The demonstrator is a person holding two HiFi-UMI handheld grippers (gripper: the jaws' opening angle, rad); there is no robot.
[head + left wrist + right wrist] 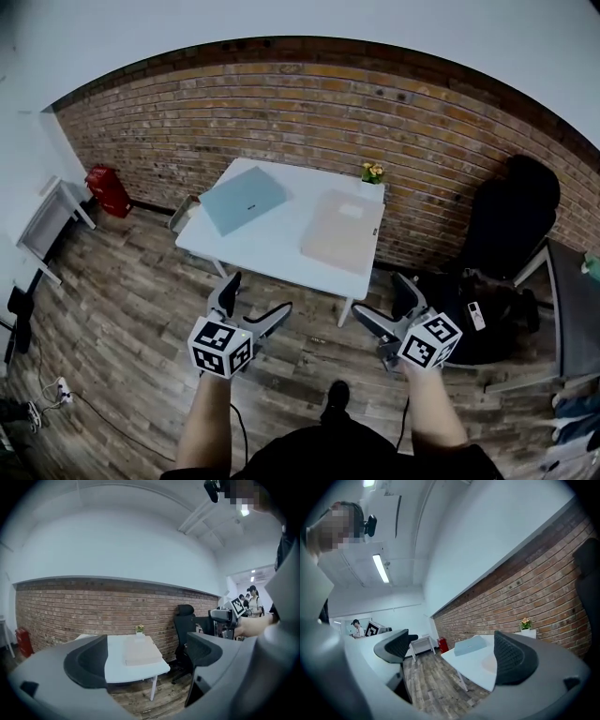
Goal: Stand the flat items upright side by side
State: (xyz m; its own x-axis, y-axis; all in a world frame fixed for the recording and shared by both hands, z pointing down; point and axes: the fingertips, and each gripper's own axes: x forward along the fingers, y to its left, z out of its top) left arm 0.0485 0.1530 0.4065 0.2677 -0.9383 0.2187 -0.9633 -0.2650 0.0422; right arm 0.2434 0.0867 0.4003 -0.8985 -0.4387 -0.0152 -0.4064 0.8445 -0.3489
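- Two flat items lie on one table: blue pad left, beige pad right.
- One flower pot, far right corner.
- Left gripper and right gripper: released, empty.

No readable text anywhere. Blue flat item on the white table has a tiny mark at its centre, too small to read. Tan flat item carries a pale patch near its far edge, illegible. Cubes on the left gripper and right gripper show black-and-white square markers only, with no letters or digits.
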